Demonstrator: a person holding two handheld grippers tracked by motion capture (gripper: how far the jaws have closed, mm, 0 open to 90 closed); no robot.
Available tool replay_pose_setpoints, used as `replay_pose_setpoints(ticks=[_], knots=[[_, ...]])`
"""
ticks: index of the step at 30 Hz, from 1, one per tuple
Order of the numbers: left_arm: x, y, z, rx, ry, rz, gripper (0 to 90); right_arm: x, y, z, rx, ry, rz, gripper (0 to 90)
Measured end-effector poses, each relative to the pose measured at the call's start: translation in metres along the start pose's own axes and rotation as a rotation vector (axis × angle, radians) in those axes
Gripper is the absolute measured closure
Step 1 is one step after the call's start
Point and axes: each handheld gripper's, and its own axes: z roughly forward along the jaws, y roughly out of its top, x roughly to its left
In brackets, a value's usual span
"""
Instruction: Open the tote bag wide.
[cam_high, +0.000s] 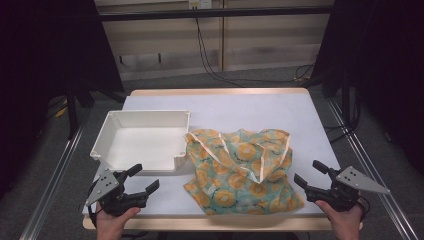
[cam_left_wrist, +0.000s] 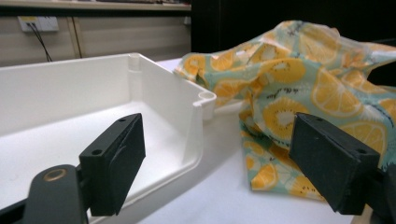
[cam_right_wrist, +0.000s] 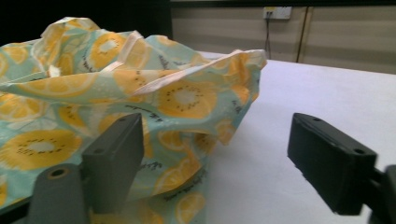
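A crumpled orange-slice-print cloth (cam_high: 242, 167) lies on the bench (cam_high: 250, 107), touching the right side of a white tray (cam_high: 141, 141). The left claw (cam_high: 141, 179) and right claw (cam_high: 311, 173) flank the cloth, both wide open and empty.

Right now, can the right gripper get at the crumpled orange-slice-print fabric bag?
Probably yes. The right gripper sits with jaws open just beside the crumpled orange-slice-print fabric bag, aimed at its near edge, and only bare white table lies between them.
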Motion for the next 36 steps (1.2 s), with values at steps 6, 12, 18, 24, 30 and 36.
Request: replay_pose_setpoints(ticks=[6, 12, 18, 24, 30, 36], knots=[[-0.002, -0.002, 0.007, 0.04, -0.046, -0.002, 20.1, 0.001, 0.003, 0.0, 0.009, 0.027, 0.015, 26.0], [-0.003, 0.0, 0.015, 0.067, -0.069, -0.023, 33.4, 0.002, 0.004, 0.004, 0.053, 0.112, -0.019, 39.5], [-0.011, 0.003, 0.024, 0.096, -0.122, -0.008, 39.8, 0.009, 0.01, 0.005, 0.087, 0.189, -0.034, 48.8], [-0.015, 0.015, 0.034, 0.089, -0.138, 0.01, 48.8, 0.016, 0.021, 0.005, 0.083, 0.235, -0.065, 56.2], [-0.019, 0.024, 0.05, 0.096, -0.189, 0.009, 53.3, 0.017, 0.034, 0.013, 0.088, 0.265, -0.081, 61.8], [-0.019, 0.04, 0.066, 0.093, -0.223, 0.024, 58.7, 0.02, 0.044, 0.024, 0.102, 0.305, -0.091, 65.5]])
